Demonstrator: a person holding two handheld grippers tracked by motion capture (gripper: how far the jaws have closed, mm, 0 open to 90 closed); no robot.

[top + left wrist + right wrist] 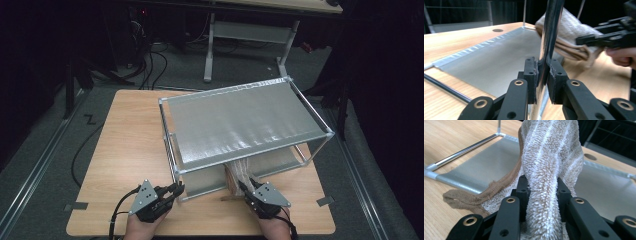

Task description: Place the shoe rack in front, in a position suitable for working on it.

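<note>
In the high view a wooden counter (125,150) fills the middle of the frame, and on it stands a two-tier metal rack (240,125) with silver-grey fabric shelves, set a little right of centre. At the lower left of that view the left claw (176,190) reaches up and to the right to the rack's near left corner post (175,167). The left gripper view shows this plainly: the shiny upright post (550,30) rises through the centre of the frame, and the left claw (543,75) is pressed onto it, one black jaw on either side, both touching the metal. The lower shelf (499,55) spreads to the left behind the post. At the lower centre of the high view, right of the left claw, the right claw (244,185) meets a folded towel (237,172) that lies at the front edge of the lower shelf, under the upper one. In the right gripper view the right claw (541,190) is pinching a thick fold of the white, striped terry towel (549,157), which climbs up the centre of the frame; its brown hem (474,196) trails down to the lower left onto the counter, just beside the shelf's edge. In the left gripper view, the same towel (571,32) and the right claw (584,40) show at the upper right.
</note>
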